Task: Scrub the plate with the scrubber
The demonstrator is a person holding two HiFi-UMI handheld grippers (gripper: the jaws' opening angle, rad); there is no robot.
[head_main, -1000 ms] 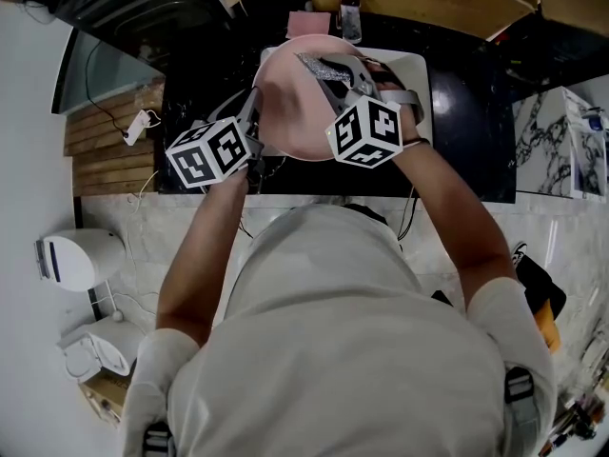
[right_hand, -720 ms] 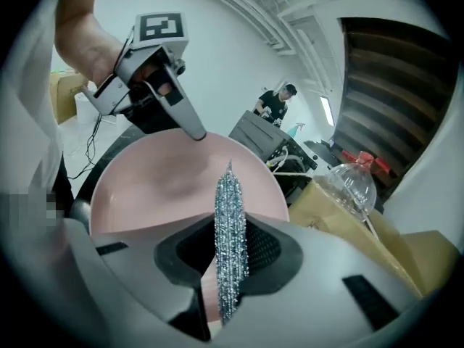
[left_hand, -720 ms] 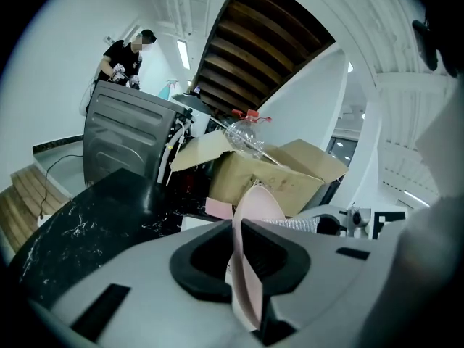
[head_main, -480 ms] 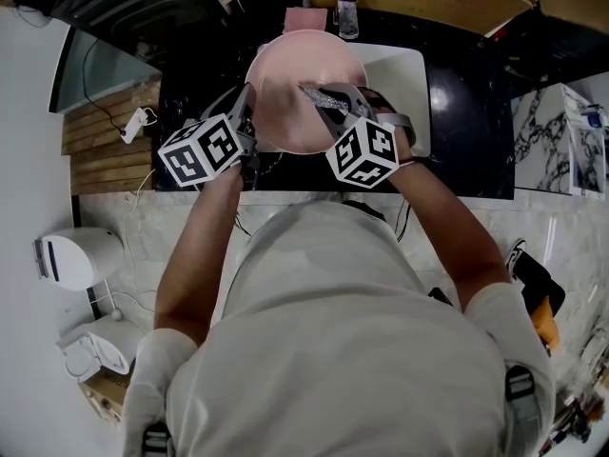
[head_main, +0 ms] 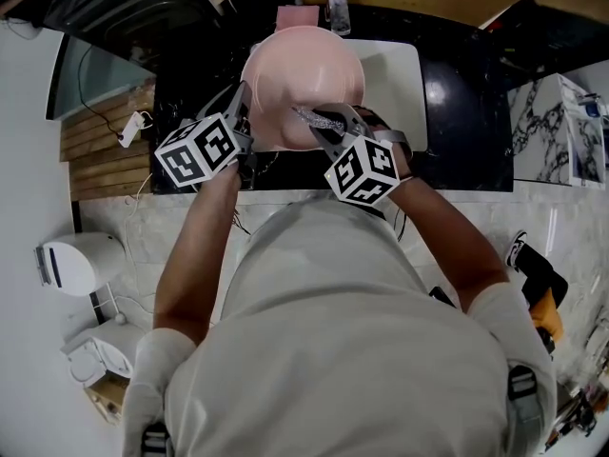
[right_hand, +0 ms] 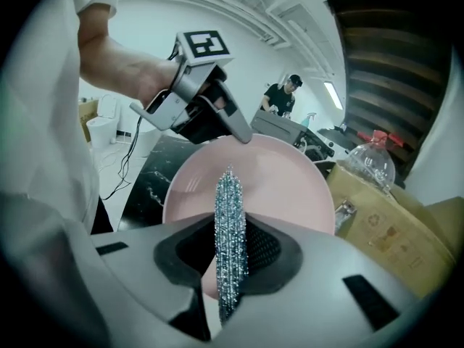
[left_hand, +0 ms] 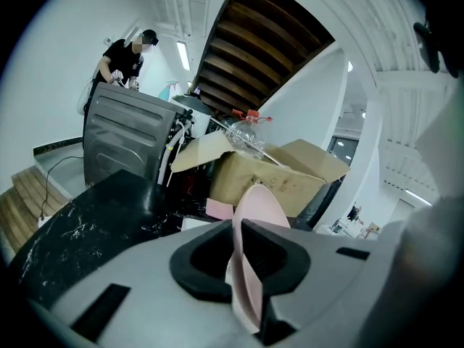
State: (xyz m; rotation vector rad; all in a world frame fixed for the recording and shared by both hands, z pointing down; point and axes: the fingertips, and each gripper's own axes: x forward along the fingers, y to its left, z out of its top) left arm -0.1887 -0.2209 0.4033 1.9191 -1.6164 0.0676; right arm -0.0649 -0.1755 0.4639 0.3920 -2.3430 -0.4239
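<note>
Head view: the left gripper (head_main: pixel 244 120) clamps the plate (head_main: pixel 304 65) at nine o'clock.
Left gripper view: its jaws pinch the rim.
Right gripper view: the right gripper (right_hand: pixel 230 263) squeezes the scrubber (right_hand: pixel 230 201), which lies near the plate's six o'clock.
Scrubbing looks underway, not finished.

From our head we look steeply down; both gripper views ride close behind their jaws, all sharing the round pink plate (head_main: pixel 303 84).

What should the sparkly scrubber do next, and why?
Probably sweep the scrubber across the plate, away from the person. The right gripper holds it by the plate's near edge; the left gripper clamps the rim; most of the face lies ahead.
</note>
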